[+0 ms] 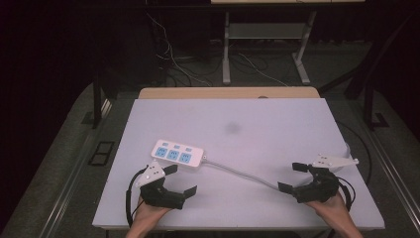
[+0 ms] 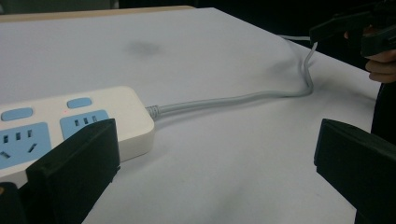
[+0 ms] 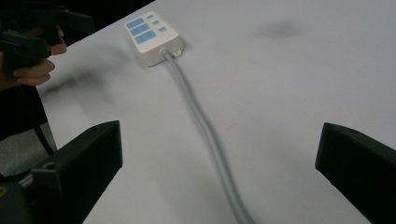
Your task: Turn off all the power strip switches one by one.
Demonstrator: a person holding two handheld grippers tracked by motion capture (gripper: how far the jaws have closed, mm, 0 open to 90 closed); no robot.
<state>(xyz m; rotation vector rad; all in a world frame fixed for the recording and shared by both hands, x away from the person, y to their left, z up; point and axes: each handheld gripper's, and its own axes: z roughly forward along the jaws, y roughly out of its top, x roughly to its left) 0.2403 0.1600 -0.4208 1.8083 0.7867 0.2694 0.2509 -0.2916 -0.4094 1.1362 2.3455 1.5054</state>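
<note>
High view shows us nearing the strip (image 1: 177,154), left gripper (image 1: 179,179) just beside it, right gripper (image 1: 293,176) straddling its cord (image 1: 242,173), both wide and empty; next, we close on them.

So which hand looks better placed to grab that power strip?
Probably the left. The left gripper is open right beside the power strip, while the right gripper, also open, sits far along its grey cable.

- Cream-white plastic power strip (image 1: 177,154) with 3 sky-blue socket panels and 3 sky-blue switches; a tiny red light dot shows in the left gripper view.
- Pale grey round cable (image 1: 242,173).
- Matte black left gripper (image 1: 179,180) and right gripper (image 1: 292,176).
- White table top (image 1: 277,134) with a faint grey smudge at 12 o'clock.
</note>
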